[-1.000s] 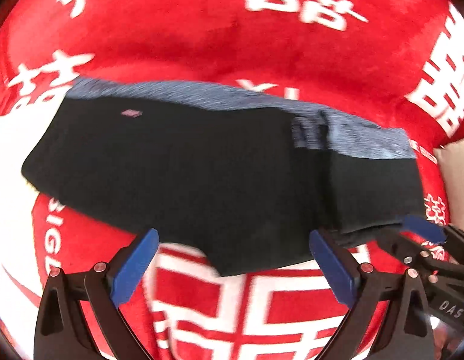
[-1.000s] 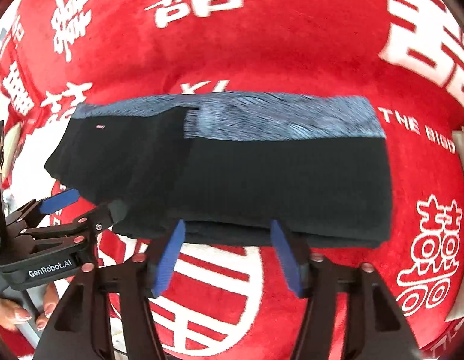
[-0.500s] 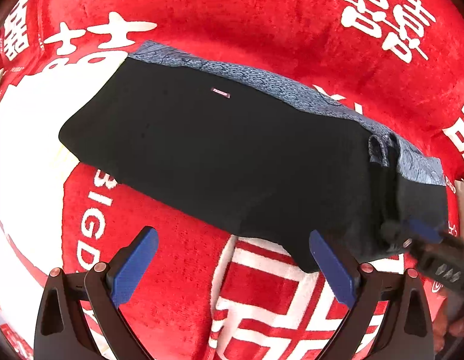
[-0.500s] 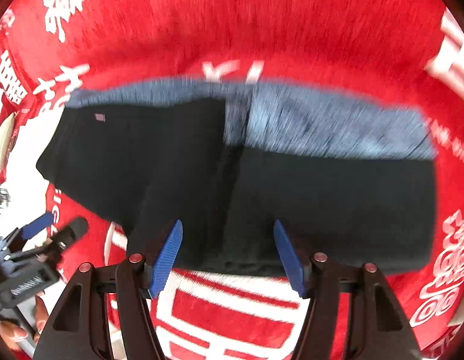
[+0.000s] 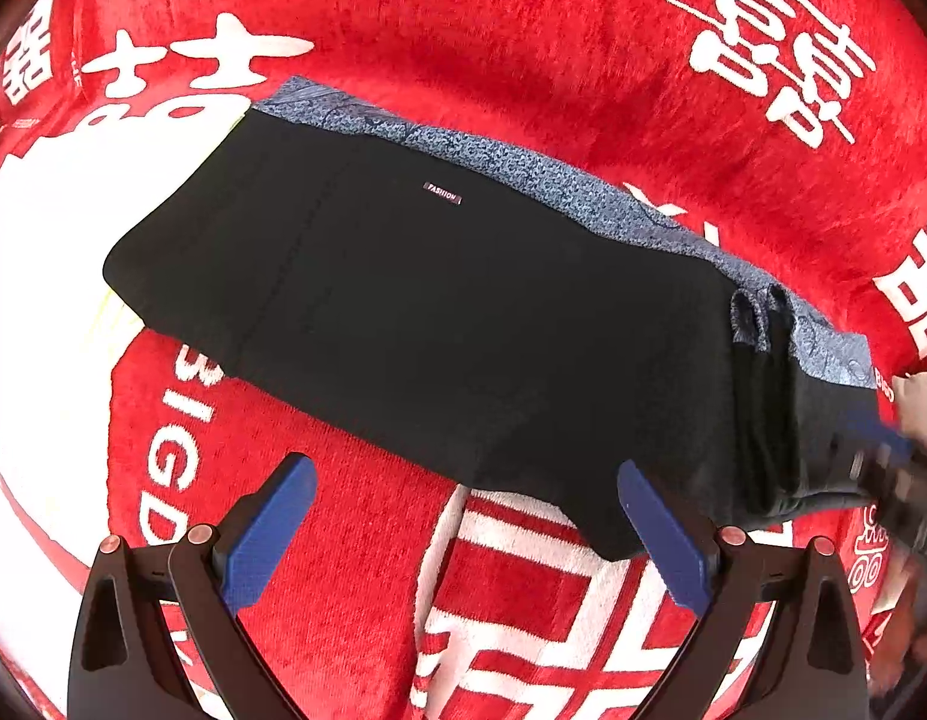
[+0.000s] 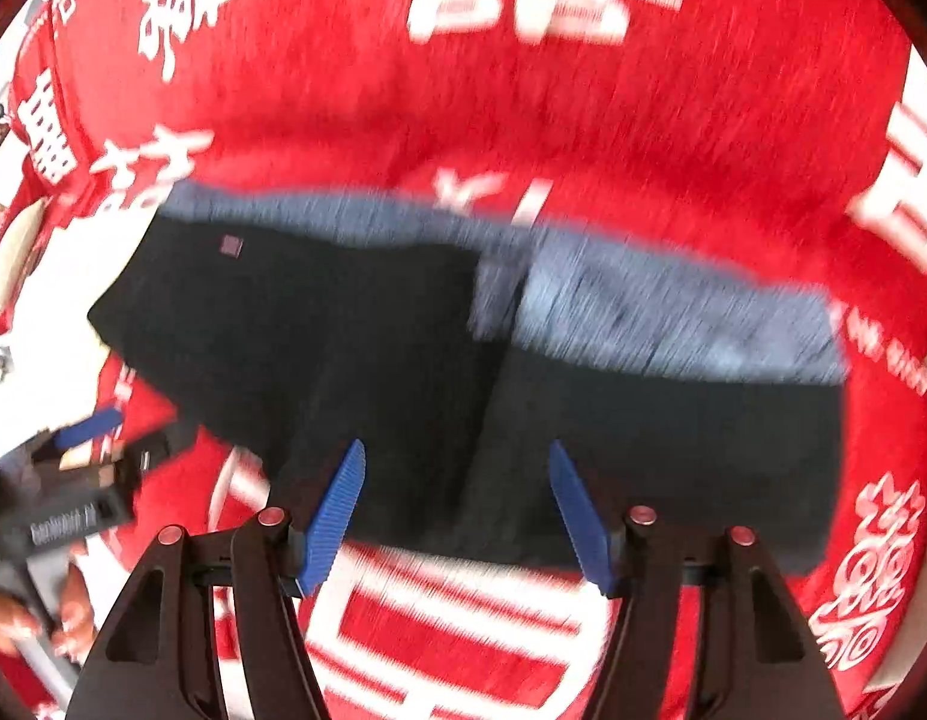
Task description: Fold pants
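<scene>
Blue-padded jaws of the left gripper (image 5: 466, 531) stand wide apart, grasping nothing, just above the near hem of the black pants (image 5: 439, 324). The right gripper (image 6: 457, 510) hangs released too, its fingers parted over the same near edge, cloth under them but not pinched. Beyond, the pants lie on the red blanket (image 5: 523, 30), one end already folded into a thick stack, the grey-blue waistband (image 5: 523, 174) along the far side. Another fold probably remains.
</scene>
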`<state>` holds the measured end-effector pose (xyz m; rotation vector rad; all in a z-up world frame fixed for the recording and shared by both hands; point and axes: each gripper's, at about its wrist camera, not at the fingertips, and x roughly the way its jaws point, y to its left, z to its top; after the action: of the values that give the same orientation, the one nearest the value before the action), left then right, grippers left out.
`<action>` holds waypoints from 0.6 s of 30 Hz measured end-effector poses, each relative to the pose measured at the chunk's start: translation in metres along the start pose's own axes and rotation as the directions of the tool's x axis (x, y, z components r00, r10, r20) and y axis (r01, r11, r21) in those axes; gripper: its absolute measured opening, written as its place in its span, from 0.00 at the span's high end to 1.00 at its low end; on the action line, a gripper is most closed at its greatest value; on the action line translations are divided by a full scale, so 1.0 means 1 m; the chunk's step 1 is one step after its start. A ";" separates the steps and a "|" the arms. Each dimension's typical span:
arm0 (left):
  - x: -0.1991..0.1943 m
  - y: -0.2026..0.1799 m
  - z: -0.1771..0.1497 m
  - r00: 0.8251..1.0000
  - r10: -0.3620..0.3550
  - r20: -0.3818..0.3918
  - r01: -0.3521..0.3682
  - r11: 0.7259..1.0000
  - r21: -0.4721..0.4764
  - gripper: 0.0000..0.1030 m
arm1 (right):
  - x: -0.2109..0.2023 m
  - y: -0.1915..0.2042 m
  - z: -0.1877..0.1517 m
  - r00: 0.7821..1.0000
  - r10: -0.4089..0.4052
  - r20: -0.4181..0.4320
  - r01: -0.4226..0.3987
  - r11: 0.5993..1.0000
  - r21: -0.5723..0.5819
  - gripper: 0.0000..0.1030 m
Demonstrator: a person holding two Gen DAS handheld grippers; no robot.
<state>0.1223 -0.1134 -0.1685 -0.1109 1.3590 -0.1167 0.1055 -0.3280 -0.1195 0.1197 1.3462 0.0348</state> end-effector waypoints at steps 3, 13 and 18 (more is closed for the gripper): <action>0.001 -0.002 0.002 1.000 -0.005 0.003 0.005 1.000 -0.002 0.02 | 0.010 -0.010 0.028 0.999 -0.032 -0.003 0.032 0.999 0.020 0.43; 0.010 -0.006 0.008 1.000 -0.011 -0.021 0.011 1.000 -0.011 0.02 | 0.059 -0.022 0.042 0.989 0.000 -0.146 0.010 0.998 0.067 0.83; 0.014 -0.006 0.010 1.000 0.011 -0.027 -0.012 0.999 -0.029 0.02 | 0.050 -0.010 0.029 0.986 -0.002 -0.165 0.002 1.000 0.001 0.81</action>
<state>0.1354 -0.1210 -0.1791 -0.1265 1.3879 -0.0883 0.1447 -0.3356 -0.1625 0.1182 1.5115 0.0435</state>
